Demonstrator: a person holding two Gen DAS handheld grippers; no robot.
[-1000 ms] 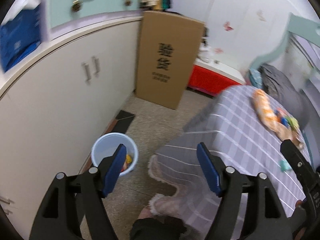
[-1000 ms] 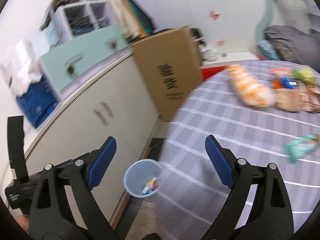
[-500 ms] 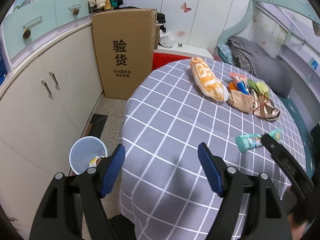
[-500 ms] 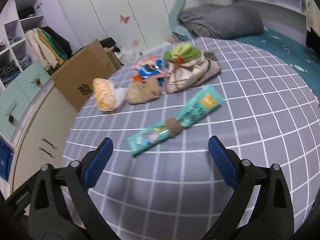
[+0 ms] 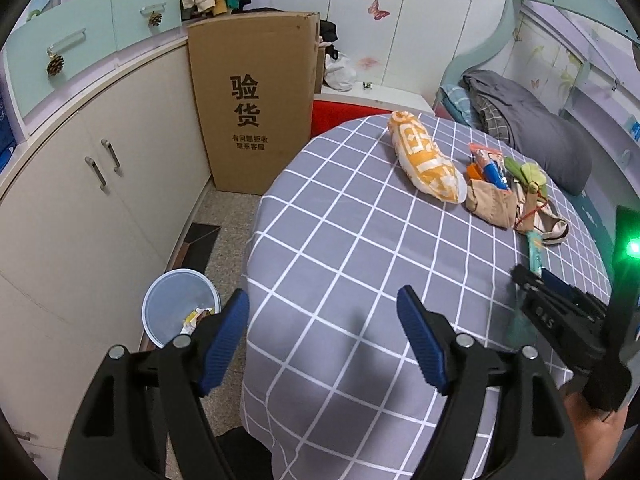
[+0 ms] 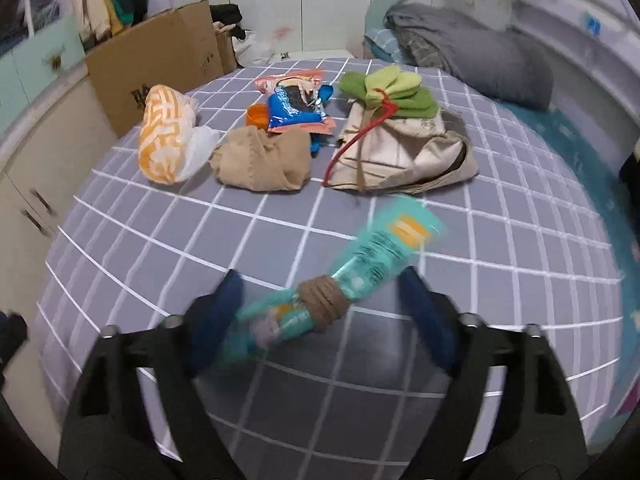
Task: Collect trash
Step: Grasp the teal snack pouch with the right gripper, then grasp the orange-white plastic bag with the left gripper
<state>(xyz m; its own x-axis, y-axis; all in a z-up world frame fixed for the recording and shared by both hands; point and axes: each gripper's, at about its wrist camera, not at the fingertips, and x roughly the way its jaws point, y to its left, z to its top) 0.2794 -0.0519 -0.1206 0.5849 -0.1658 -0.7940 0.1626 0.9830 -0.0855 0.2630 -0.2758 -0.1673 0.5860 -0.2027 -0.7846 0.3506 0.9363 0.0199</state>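
A long teal snack wrapper [image 6: 372, 252] with a brown band knotted round its middle lies slantwise on the grey checked bed sheet [image 6: 160, 264]. My right gripper [image 6: 320, 280] straddles it and its jaws are closing, the wrapper between them with the pads short of pressing on it. The left wrist view shows that gripper [image 5: 532, 280] at the right, over the teal wrapper [image 5: 534, 252]. My left gripper [image 5: 322, 296] hangs open and empty above the bed's near edge. A pale blue bin [image 5: 180, 304] with some scraps inside stands on the floor to its left.
Further back on the sheet lie an orange and white bag [image 6: 164, 136], a blue snack packet [image 6: 296, 110], a tan cloth bundle [image 6: 264, 160] and a beige drawstring bag [image 6: 404, 144]. A tall cardboard box [image 5: 256, 100] and white cabinets [image 5: 80, 200] line the left side.
The left view swung from the floor and bin round onto the bed, then held still. The right gripper came down over the teal wrapper and its jaws have narrowed around it.
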